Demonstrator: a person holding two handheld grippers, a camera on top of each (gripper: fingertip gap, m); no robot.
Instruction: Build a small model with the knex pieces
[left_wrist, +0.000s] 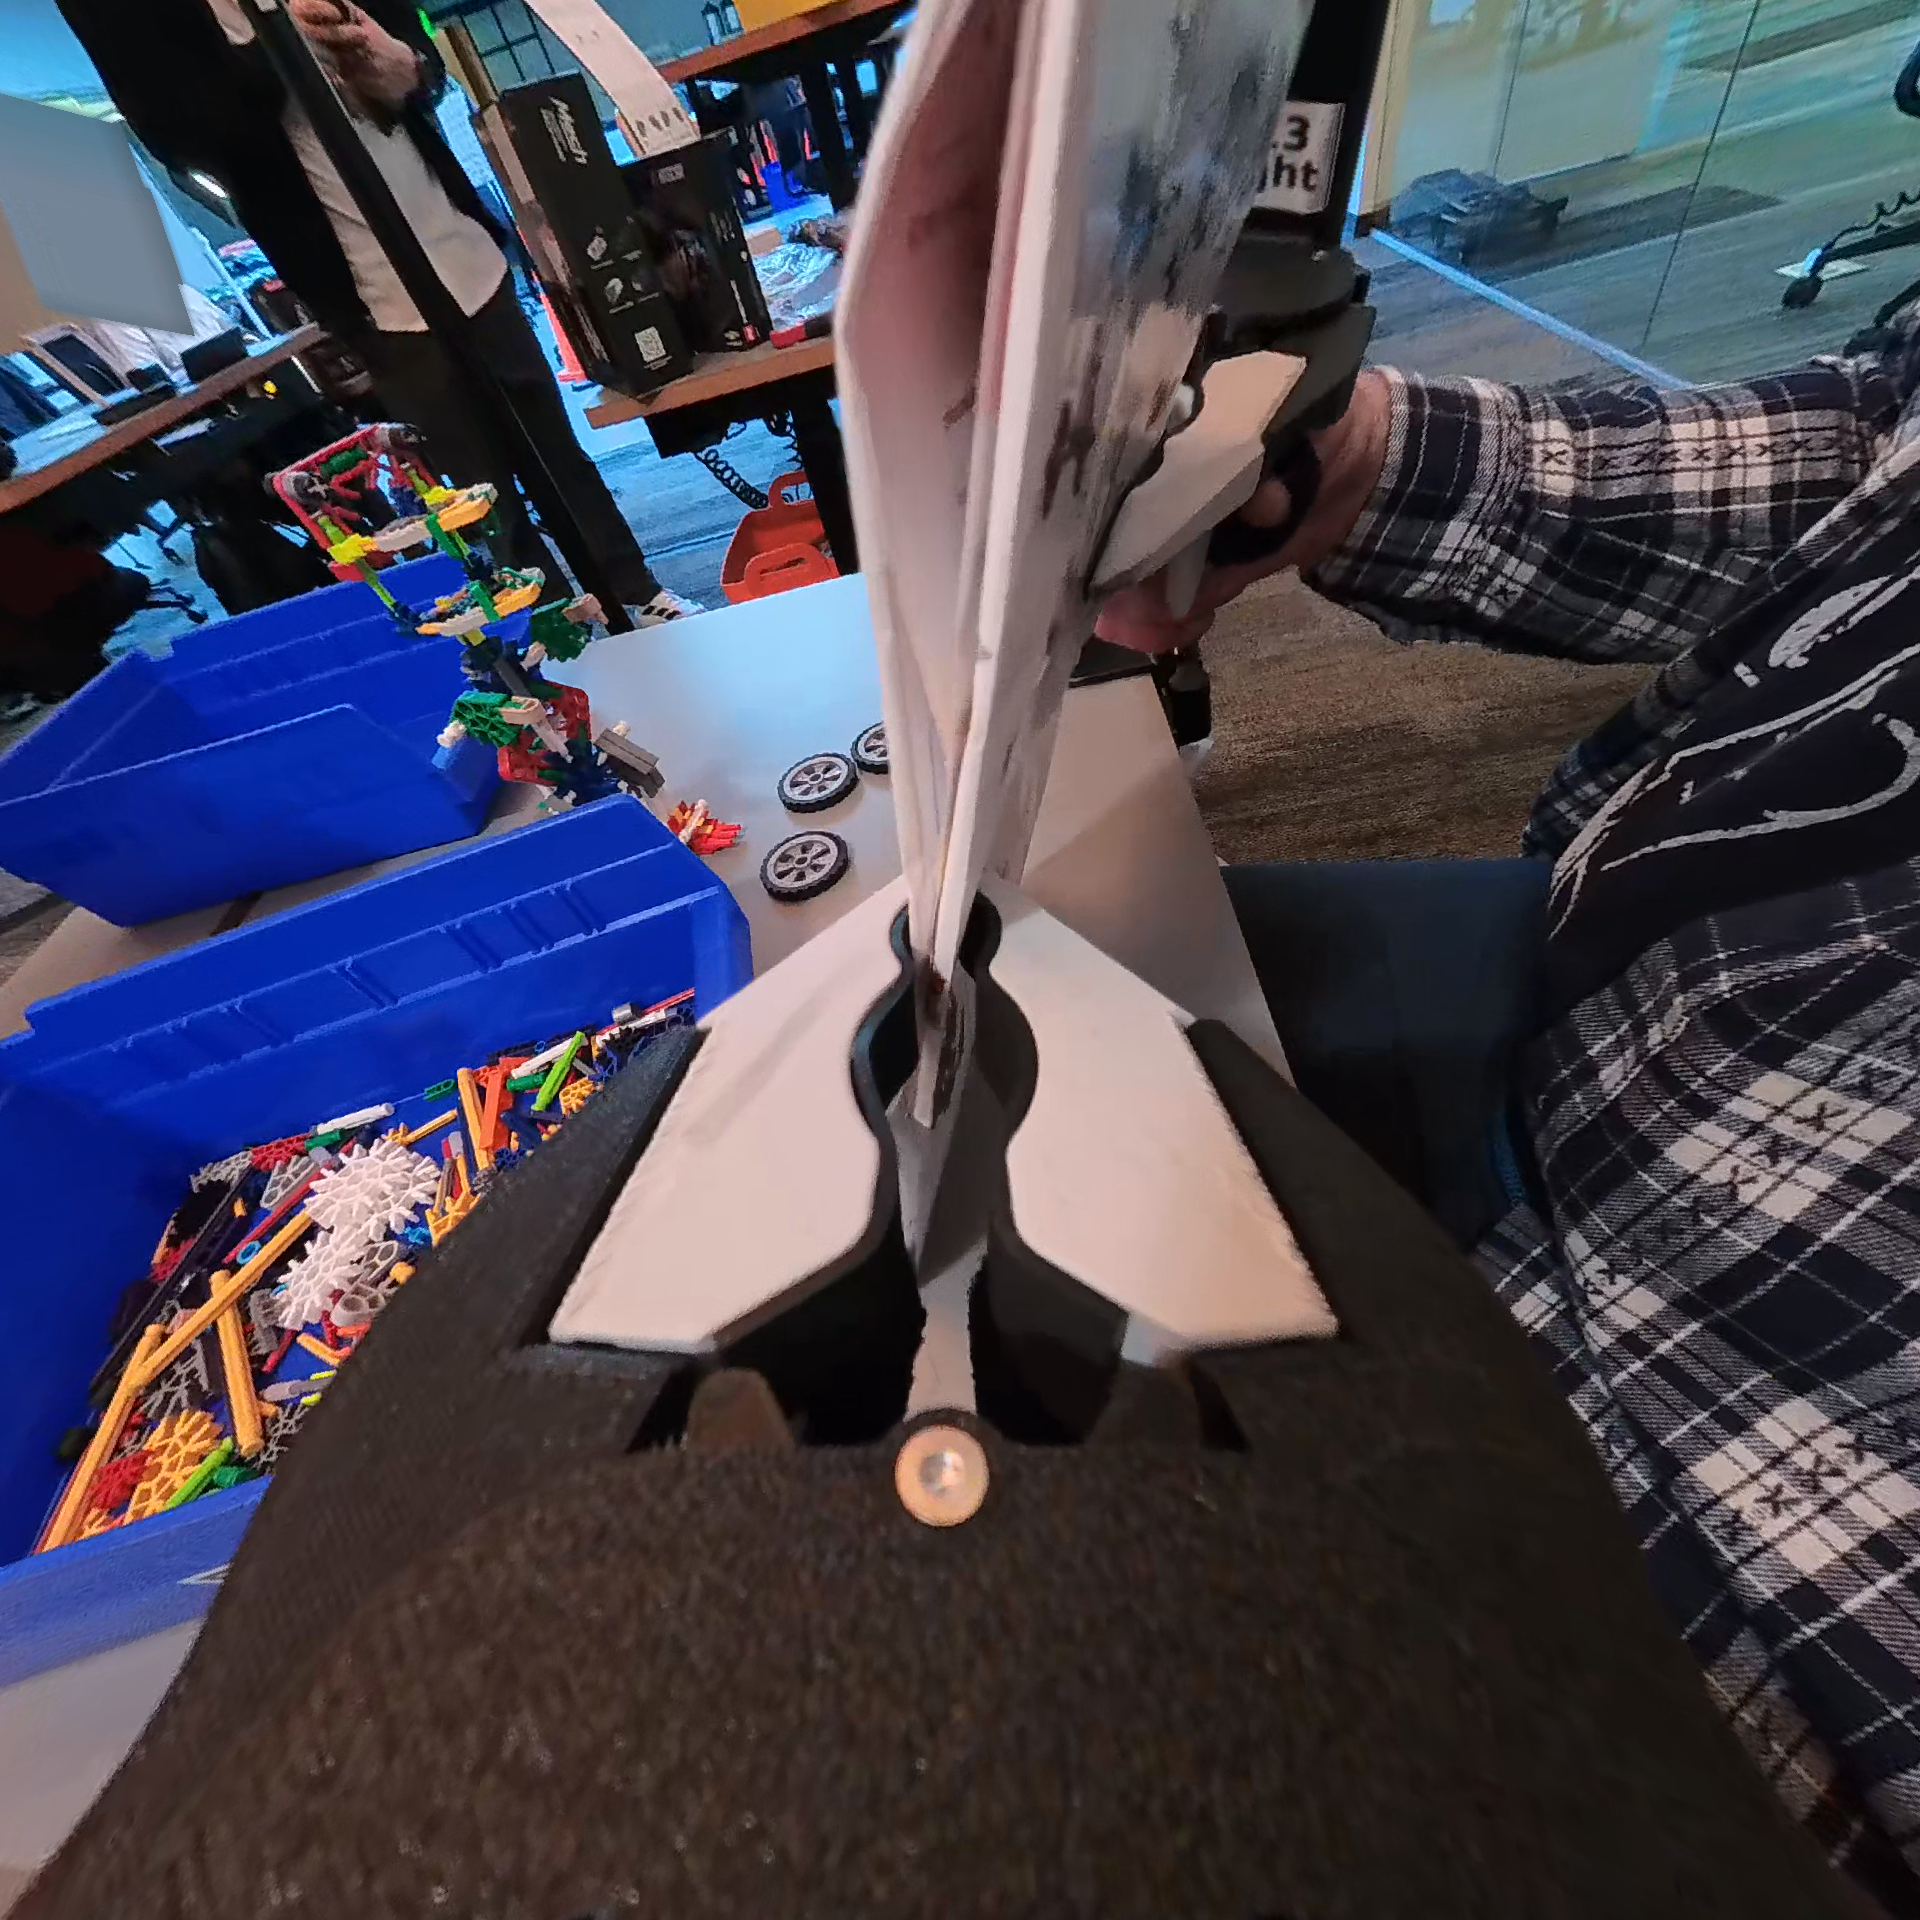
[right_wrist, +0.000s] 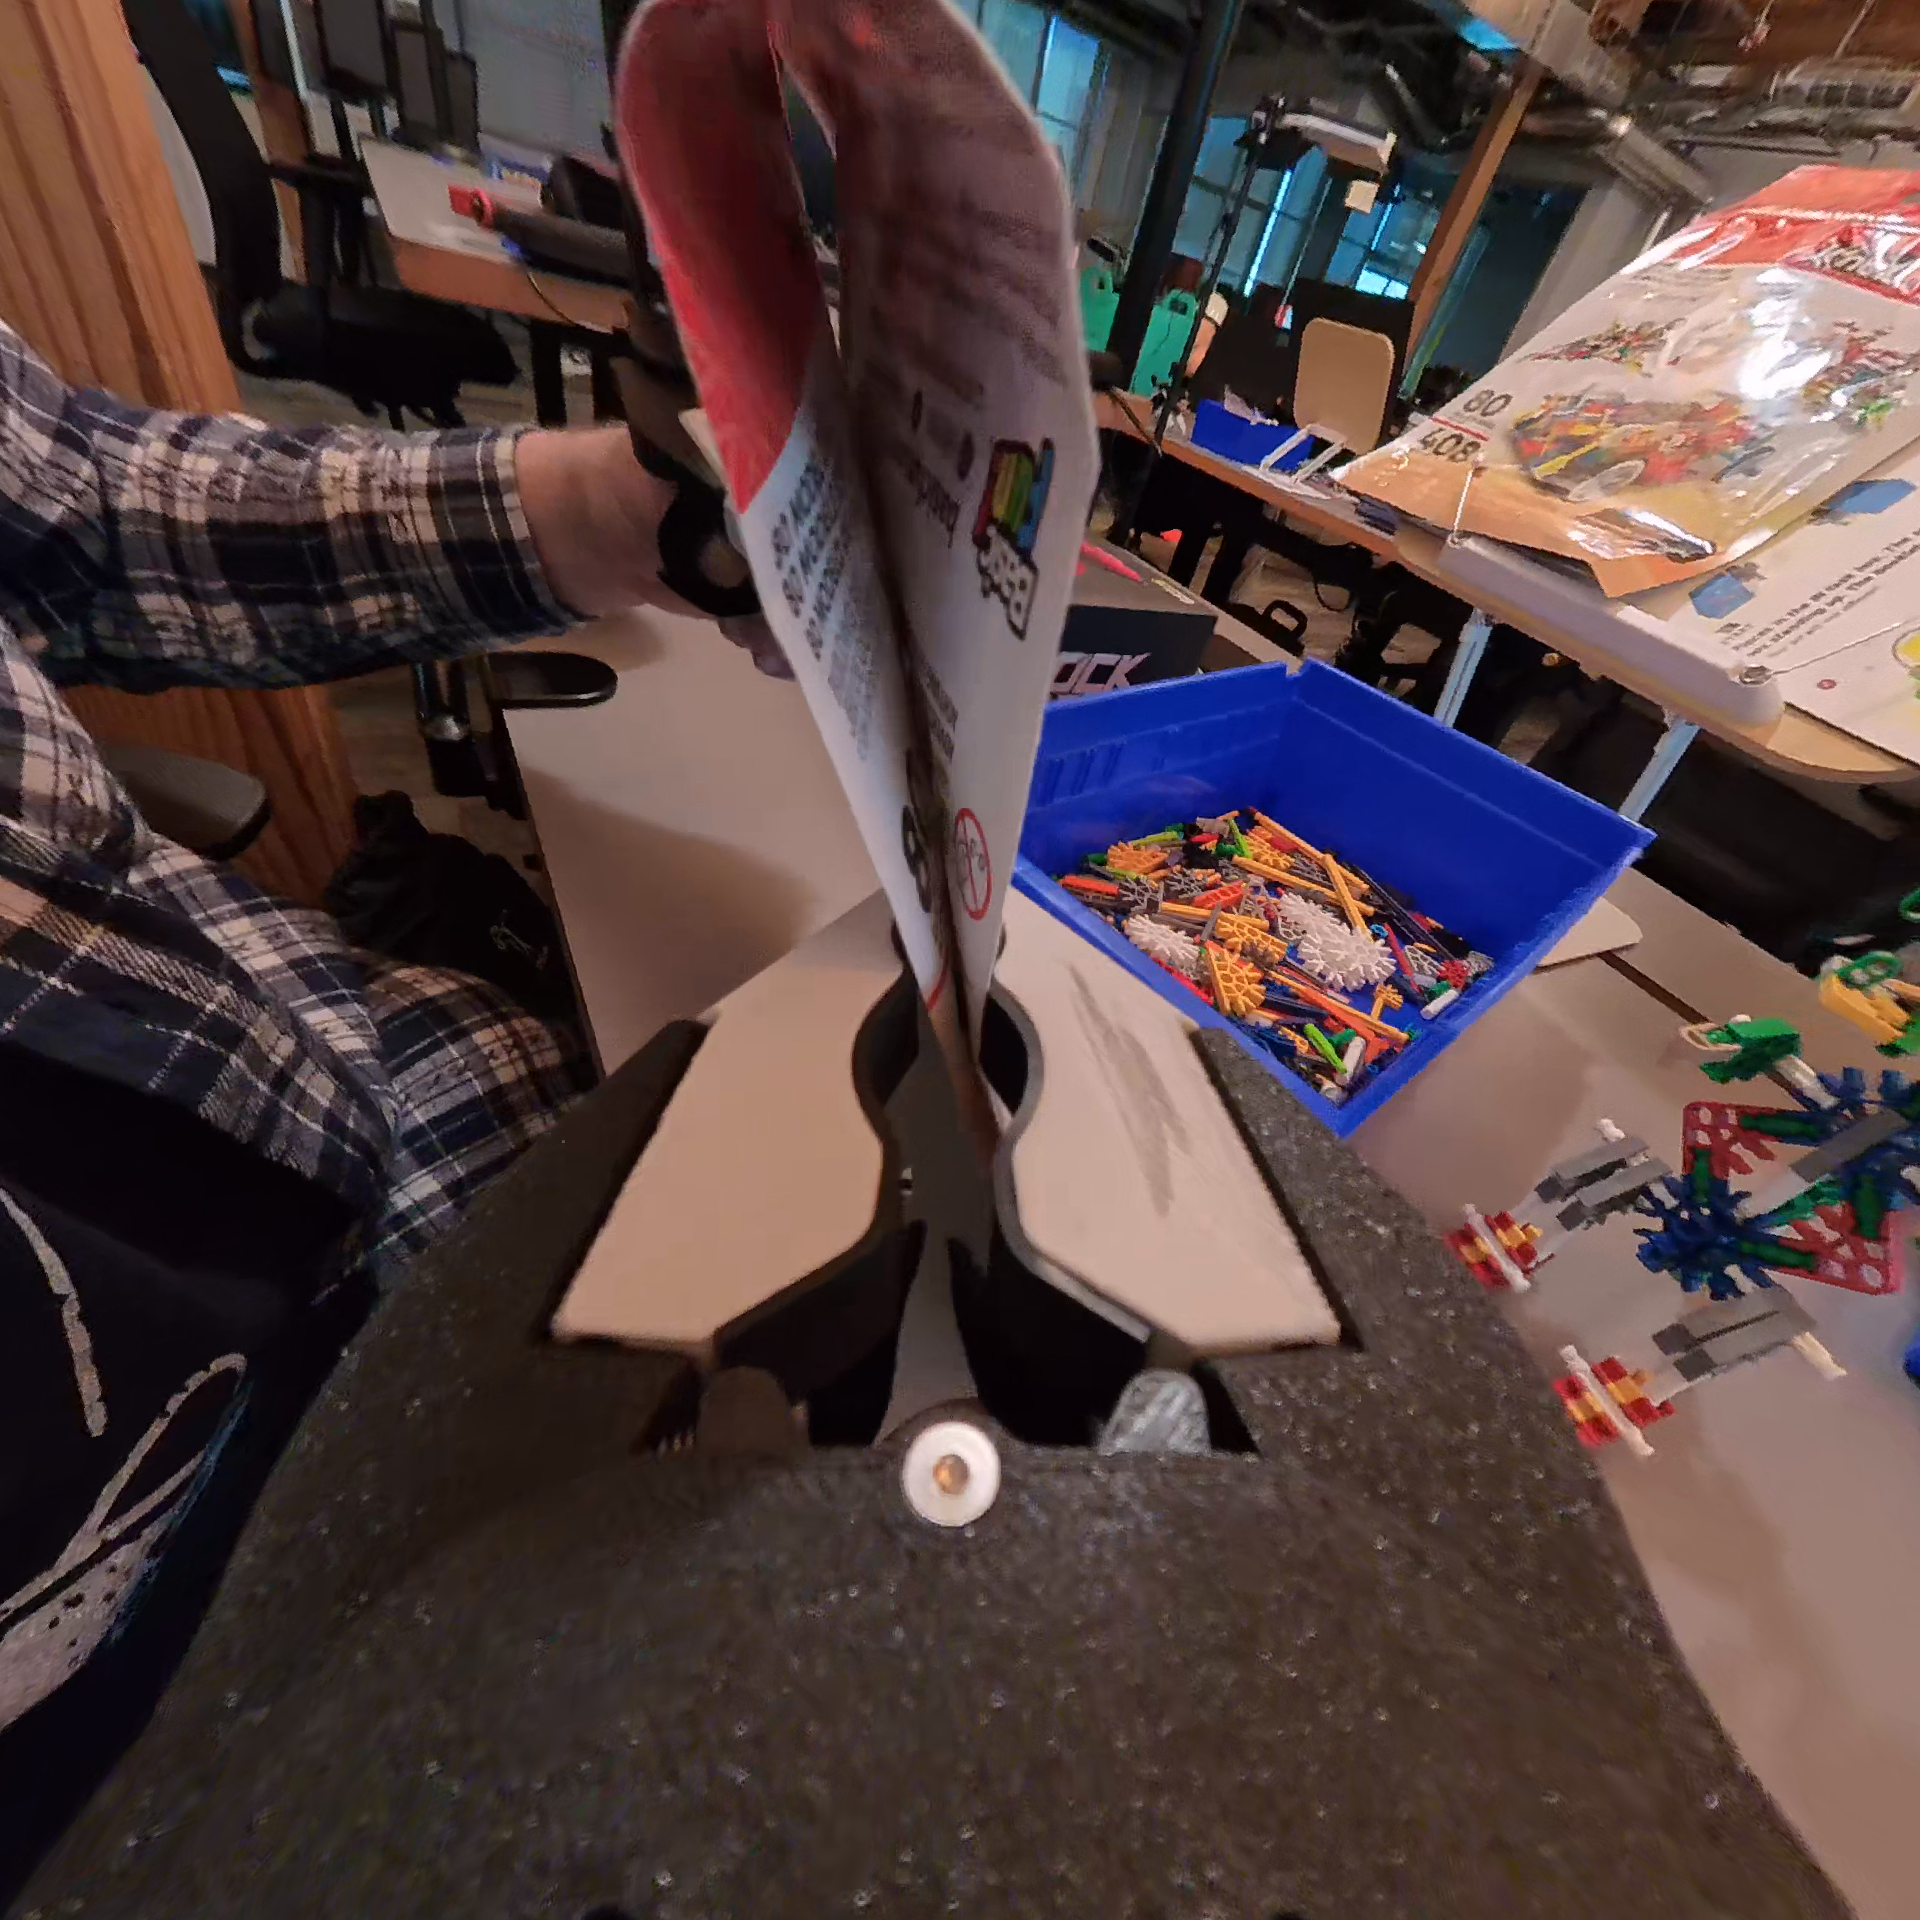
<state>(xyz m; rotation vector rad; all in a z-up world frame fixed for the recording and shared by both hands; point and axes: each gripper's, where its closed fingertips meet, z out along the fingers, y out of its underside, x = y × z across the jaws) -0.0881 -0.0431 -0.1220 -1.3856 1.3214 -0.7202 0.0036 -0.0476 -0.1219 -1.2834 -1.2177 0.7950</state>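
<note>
Open workshop, white desk (right_wrist: 675, 790) with a blue bin (right_wrist: 1351, 790) of parts at its far edge. My left gripper (left_wrist: 940, 997) and right gripper (right_wrist: 951, 997) both pinch a folded booklet (right_wrist: 935, 520), lifted above the desk's near edge. Model (right_wrist: 1766, 1216) sits unfinished.

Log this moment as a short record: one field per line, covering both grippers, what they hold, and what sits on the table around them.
left gripper: shut on the printed booklet, pinching its lower edge
right gripper: shut on the same booklet at another edge
booklet state: bent, held up between both grippers above the table
near bin: blue, holds loose colourful rods and connectors
far bin: blue, no contents visible from here
toy model: colourful built structure, on the table beside the bins
wheels: three small black-and-grey ones, lying flat on the table
</note>
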